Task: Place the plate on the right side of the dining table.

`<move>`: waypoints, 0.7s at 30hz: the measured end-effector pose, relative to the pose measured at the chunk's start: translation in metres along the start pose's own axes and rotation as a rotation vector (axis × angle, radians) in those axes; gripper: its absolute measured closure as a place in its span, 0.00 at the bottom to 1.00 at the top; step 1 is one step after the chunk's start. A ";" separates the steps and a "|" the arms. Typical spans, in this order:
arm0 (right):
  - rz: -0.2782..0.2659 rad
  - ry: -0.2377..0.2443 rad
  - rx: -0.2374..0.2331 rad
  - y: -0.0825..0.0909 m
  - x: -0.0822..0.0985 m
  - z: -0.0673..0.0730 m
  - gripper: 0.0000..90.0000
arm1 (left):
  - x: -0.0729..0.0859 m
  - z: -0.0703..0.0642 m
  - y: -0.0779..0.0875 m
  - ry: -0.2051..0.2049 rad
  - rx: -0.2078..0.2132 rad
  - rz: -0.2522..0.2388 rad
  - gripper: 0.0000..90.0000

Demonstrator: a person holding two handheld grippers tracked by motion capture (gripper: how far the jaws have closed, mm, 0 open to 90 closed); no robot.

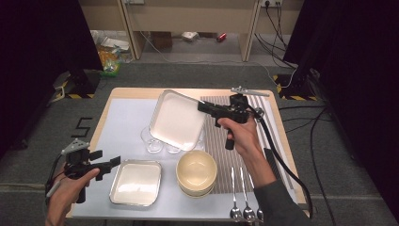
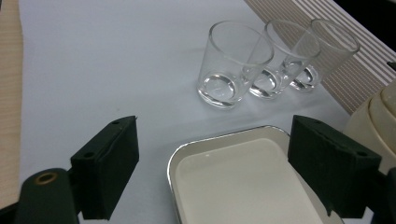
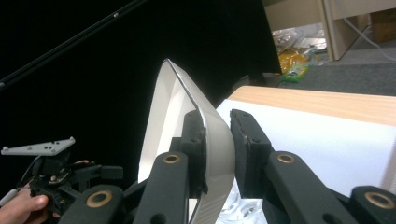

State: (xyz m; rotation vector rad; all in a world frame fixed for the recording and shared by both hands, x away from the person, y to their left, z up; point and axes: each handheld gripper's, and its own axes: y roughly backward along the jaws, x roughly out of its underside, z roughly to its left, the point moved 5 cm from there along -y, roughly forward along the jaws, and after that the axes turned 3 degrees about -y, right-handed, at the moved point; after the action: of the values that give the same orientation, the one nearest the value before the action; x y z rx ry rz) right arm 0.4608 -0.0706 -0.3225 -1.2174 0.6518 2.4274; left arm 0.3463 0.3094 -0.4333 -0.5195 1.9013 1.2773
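Observation:
A white square tray (image 1: 176, 120) with a metal rim hangs tilted above the table's middle; my right gripper (image 1: 203, 107) is shut on its right edge. In the right gripper view the tray's rim (image 3: 196, 116) sits clamped between the two black jaws of the right gripper (image 3: 215, 154). A second white tray (image 1: 136, 182) lies flat at the front left. My left gripper (image 1: 113, 163) hovers open just left of it; in the left gripper view this flat tray (image 2: 243, 182) lies between and beyond the wide-apart jaws of the left gripper (image 2: 215, 163).
Three clear glasses (image 2: 231, 63) stand in a row beneath the lifted tray. Stacked cream bowls (image 1: 196, 173) sit at the front centre, three spoons (image 1: 244, 197) to their right. A striped mat (image 1: 230, 141) covers the table's right part.

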 end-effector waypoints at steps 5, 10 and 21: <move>-0.015 -0.003 0.024 0.015 -0.005 -0.009 0.85 | 0.013 0.011 0.001 0.016 -0.031 0.006 0.18; -0.029 -0.015 0.043 0.028 -0.006 -0.021 0.85 | 0.027 0.023 0.002 0.034 -0.064 0.022 0.19; -0.076 -0.045 0.101 0.067 -0.011 -0.053 0.85 | 0.055 0.046 0.006 0.060 -0.102 0.049 0.19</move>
State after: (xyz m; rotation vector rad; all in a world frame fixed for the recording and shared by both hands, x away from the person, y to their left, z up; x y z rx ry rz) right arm 0.4681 -0.1565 -0.3249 -1.1243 0.6925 2.3231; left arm 0.3251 0.3587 -0.4820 -0.5725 1.9164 1.4104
